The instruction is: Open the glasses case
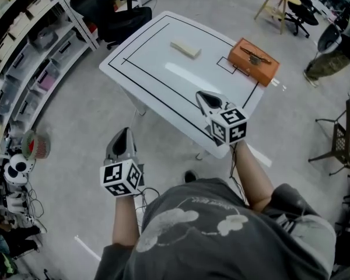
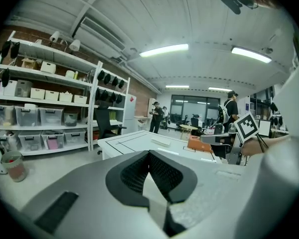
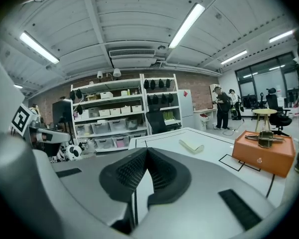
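Observation:
The glasses case (image 1: 185, 49) is a pale cream oblong that lies closed on the white table (image 1: 151, 69), toward its far side; it also shows in both gripper views (image 2: 161, 142) (image 3: 191, 146). My right gripper (image 1: 205, 98) hangs over the table's near edge with its jaws shut and nothing in them (image 3: 146, 151). My left gripper (image 1: 123, 134) is off the table, over the floor at its near left, also shut and holding nothing (image 2: 149, 156). Both point toward the table, well short of the case.
An orange box (image 1: 254, 61) with a pair of glasses on top stands in a marked square at the table's right. Storage shelves (image 1: 29, 51) line the left, a black office chair (image 1: 116, 13) stands behind the table, and a black wire chair (image 1: 344, 139) is at the right.

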A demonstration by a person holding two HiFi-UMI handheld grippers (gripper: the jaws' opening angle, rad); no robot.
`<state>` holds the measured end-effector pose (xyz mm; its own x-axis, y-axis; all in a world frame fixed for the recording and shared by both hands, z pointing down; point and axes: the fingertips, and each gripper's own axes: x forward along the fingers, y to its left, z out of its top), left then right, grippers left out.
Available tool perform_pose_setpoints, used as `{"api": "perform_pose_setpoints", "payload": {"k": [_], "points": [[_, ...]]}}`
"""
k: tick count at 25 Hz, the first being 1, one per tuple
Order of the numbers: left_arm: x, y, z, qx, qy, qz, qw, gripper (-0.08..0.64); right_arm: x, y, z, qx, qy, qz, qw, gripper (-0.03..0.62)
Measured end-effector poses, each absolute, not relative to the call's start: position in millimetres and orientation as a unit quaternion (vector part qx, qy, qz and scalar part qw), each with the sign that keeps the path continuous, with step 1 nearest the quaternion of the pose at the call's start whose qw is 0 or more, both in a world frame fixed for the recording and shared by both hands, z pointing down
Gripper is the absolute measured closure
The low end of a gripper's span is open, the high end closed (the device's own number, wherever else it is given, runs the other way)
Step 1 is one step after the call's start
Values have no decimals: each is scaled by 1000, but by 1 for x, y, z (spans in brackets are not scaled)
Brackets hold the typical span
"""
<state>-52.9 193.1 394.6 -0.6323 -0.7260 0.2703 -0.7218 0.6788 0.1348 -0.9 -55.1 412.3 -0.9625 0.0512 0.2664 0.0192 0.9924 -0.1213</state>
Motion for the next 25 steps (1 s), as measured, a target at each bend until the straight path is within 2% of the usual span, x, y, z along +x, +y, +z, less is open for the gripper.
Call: {"api": "perform_pose_setpoints", "payload": {"k": [13, 25], "points": [[-92, 125, 404, 440, -883, 10, 161, 558, -19, -104, 439, 9, -985, 77, 152, 592], [-210, 21, 422, 525, -834, 22, 167, 558, -79, -179, 454, 103, -978, 77, 167, 592]]}}
